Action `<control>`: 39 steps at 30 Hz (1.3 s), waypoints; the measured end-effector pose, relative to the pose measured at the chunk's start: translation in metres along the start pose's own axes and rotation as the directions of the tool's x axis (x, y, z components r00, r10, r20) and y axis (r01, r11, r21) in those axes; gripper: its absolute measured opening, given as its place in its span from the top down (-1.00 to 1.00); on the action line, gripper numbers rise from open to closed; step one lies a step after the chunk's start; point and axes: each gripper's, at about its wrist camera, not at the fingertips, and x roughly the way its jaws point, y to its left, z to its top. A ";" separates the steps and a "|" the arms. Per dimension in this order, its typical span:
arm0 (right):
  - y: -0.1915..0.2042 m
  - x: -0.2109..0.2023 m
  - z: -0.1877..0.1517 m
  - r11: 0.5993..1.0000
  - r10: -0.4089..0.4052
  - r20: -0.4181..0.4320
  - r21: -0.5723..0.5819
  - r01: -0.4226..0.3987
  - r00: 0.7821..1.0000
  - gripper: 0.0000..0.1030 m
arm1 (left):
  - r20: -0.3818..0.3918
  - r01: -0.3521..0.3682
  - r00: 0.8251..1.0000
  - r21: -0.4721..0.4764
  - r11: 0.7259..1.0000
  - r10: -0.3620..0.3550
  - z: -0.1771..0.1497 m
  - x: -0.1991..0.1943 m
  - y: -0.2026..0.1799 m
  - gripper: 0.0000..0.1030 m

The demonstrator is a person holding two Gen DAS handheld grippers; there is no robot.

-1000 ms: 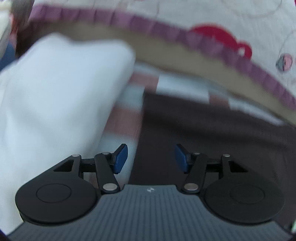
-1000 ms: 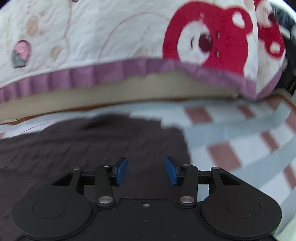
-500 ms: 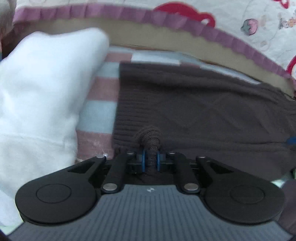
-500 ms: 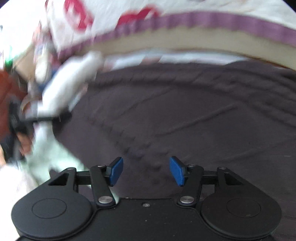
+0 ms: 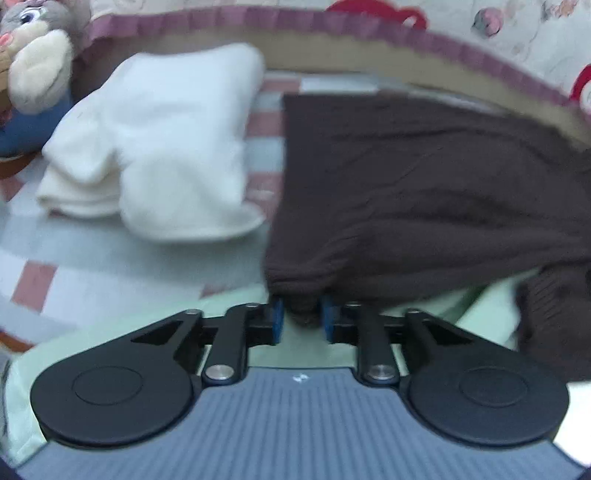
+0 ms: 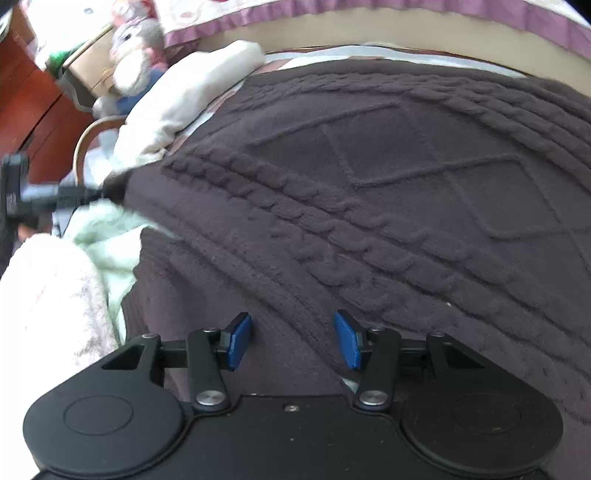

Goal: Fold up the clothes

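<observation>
A dark brown cable-knit sweater (image 5: 424, 192) lies spread on the bed. My left gripper (image 5: 302, 320) is shut on a bunched near-left edge of the sweater and holds it lifted off the bed. In the right wrist view the sweater (image 6: 388, 192) fills most of the frame. My right gripper (image 6: 291, 343) is open just above its near part, with knit between and under the blue pads. The left gripper (image 6: 70, 194) shows at the far left of that view, pulling the sweater's corner.
A folded white garment (image 5: 159, 147) lies left of the sweater on the pink-and-white checked sheet (image 5: 55, 258). A plush rabbit (image 5: 37, 55) sits at the far left. A quilt with a purple frill (image 5: 332, 22) runs along the back. Pale green fabric (image 6: 107, 236) lies under the sweater's near edge.
My left gripper closed on the sweater's edge, then pulled it back and up. My right gripper swung left over the sweater and stayed open.
</observation>
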 end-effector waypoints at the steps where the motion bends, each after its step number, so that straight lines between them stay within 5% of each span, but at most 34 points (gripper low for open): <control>1: -0.004 0.001 0.002 1.000 0.000 0.005 0.028 0.000 1.000 -0.08 | -0.006 -0.013 1.000 -0.012 1.000 0.013 -0.001 -0.001 0.003 0.42; 6: 0.002 0.000 -0.003 1.000 -0.007 0.021 0.027 0.007 1.000 -0.08 | -0.001 0.004 1.000 -0.169 0.986 -0.005 -0.004 -0.013 0.026 0.23; 7: 0.008 -0.001 -0.005 0.999 -0.019 0.037 -0.027 0.020 0.999 0.07 | 0.004 0.040 0.999 -0.223 0.974 -0.040 -0.005 -0.013 0.031 0.20; 8: 0.015 -0.003 -0.006 0.996 -0.029 0.054 -0.083 0.034 0.998 0.37 | 0.010 0.076 0.997 -0.277 0.958 -0.076 -0.007 -0.013 0.036 0.20; 11: 0.032 -0.014 -0.014 0.985 -0.026 0.103 -0.169 0.044 0.994 0.57 | 0.033 0.186 0.981 -0.418 0.889 -0.189 -0.012 -0.011 0.047 0.08; 18: 0.012 -0.027 -0.017 1.000 -0.002 0.119 0.001 0.002 0.993 0.46 | 0.048 0.293 0.941 -0.606 0.739 -0.335 -0.013 0.013 0.059 -0.01; 20: 0.015 -0.029 -0.015 0.999 0.003 0.118 0.031 -0.007 0.993 0.34 | 0.032 0.291 0.935 -0.636 0.715 -0.352 -0.011 0.026 0.059 -0.09; 26: 0.032 -0.040 -0.030 0.990 0.134 0.021 0.039 -0.134 0.991 -0.14 | 0.013 0.269 0.940 -0.639 0.721 -0.340 -0.001 0.036 0.054 -0.21; 31: 0.050 -0.039 -0.049 0.999 0.049 -0.058 0.005 -0.049 0.997 -0.31 | 0.013 0.235 0.951 -0.684 0.691 -0.310 0.013 0.045 0.056 -0.46; 35: 0.071 -0.030 -0.049 0.987 -0.109 -0.014 -0.123 0.107 0.994 -0.43 | 0.022 0.244 0.955 -0.627 0.740 -0.296 0.029 0.050 0.046 -0.38; 39: 0.078 -0.007 -0.054 0.956 -0.207 0.007 -0.212 0.204 0.978 -0.41 | -0.071 0.167 0.966 -0.560 0.811 -0.247 0.035 0.062 0.032 -0.20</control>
